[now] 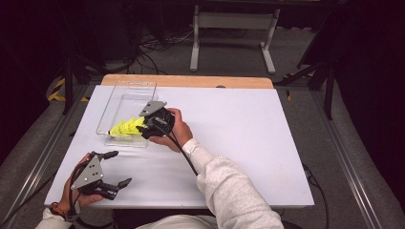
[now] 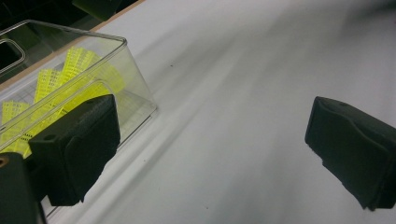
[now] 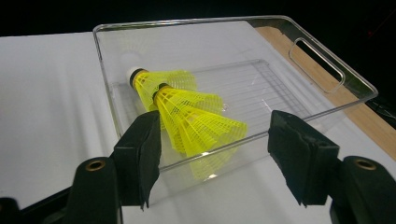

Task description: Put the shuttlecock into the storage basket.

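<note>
Yellow plastic shuttlecocks (image 3: 187, 112) lie nested one in the other on the floor of the clear bin (image 3: 327, 74), at its near end, their skirts fanned toward my right claw (image 3: 215, 140). That claw hovers at the bin's near wall with its jaws standing apart, gripping nothing; the shuttlecocks show between them but the pads are clear of them. My left claw (image 1: 117, 168) rests low over the white table (image 1: 248, 138), near its front left corner and well apart from the bin, jaws spread wide and empty.
</note>
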`<state>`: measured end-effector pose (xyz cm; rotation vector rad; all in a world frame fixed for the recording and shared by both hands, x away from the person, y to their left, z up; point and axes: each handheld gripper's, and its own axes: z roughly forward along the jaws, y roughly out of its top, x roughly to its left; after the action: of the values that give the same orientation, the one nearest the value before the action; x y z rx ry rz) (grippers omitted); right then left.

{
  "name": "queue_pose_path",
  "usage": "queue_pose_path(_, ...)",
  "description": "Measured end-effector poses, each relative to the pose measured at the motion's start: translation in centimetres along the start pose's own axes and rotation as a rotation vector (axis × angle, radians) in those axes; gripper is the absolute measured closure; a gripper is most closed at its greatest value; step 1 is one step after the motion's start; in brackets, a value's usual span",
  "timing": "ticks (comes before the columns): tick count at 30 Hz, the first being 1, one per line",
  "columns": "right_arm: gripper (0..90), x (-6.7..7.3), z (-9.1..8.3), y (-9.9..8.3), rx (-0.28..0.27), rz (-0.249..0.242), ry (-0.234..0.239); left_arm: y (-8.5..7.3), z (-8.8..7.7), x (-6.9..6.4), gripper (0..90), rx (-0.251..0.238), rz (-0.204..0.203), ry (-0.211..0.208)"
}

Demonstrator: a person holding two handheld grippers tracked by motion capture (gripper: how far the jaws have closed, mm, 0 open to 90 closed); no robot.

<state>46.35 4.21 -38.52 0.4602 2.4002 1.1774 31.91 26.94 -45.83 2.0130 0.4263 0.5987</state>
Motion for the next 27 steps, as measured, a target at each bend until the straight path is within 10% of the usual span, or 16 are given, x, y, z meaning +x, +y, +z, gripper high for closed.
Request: queue_pose_path(27,27.9,-0.8,-3.4,-1.1,-0.037,-0.045,-0.068,0.0,0.1,0.0,4.3,0.006,-0.006,-0.004)
